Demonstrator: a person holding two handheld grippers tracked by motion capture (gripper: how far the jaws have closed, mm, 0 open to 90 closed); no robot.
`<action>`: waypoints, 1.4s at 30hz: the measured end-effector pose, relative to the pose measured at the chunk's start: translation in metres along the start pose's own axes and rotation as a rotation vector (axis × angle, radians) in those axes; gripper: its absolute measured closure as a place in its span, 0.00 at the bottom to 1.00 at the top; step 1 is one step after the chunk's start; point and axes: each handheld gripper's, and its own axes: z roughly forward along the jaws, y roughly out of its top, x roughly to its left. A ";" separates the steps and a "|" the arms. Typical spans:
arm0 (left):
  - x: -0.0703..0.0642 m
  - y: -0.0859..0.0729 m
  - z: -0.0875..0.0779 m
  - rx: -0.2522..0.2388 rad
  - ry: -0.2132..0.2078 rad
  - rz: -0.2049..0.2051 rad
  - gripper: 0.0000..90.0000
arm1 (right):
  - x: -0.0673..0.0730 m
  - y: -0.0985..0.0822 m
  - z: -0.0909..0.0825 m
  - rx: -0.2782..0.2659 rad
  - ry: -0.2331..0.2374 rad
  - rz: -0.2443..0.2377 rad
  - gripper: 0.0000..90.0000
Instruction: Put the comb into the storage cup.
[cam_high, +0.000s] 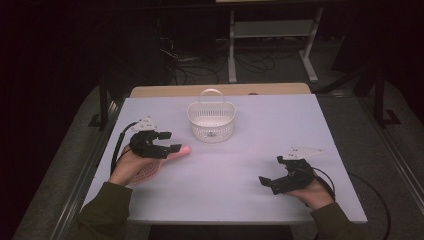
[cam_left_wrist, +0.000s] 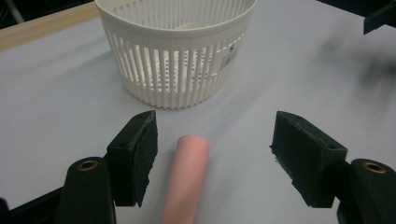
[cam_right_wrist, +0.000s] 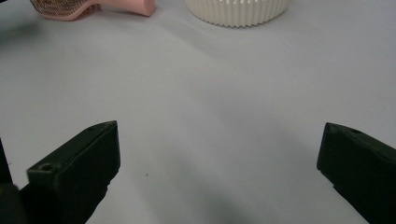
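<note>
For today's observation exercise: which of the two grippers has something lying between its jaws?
The left gripper: the pink brush handle lies between its jaws; the right gripper straddles bare table.

Left black two-jaw tongs (cam_high: 166, 141) low over counter, jaws apart, gripping nothing; right black tongs (cam_high: 268, 182) low, jaws wide apart.

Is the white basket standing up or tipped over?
Standing up: the white basket sits flat on the table, handle on top.
</note>
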 end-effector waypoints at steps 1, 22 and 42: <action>0.001 0.001 0.001 0.001 0.001 -0.001 0.37 | 0.000 0.000 0.000 0.000 0.001 0.000 0.00; 0.012 0.014 0.018 0.009 0.026 -0.019 0.43 | 0.001 0.000 0.000 0.002 0.001 -0.003 0.00; 0.023 0.005 0.036 0.069 0.049 -0.074 0.73 | 0.001 0.000 0.001 0.012 0.003 -0.013 0.00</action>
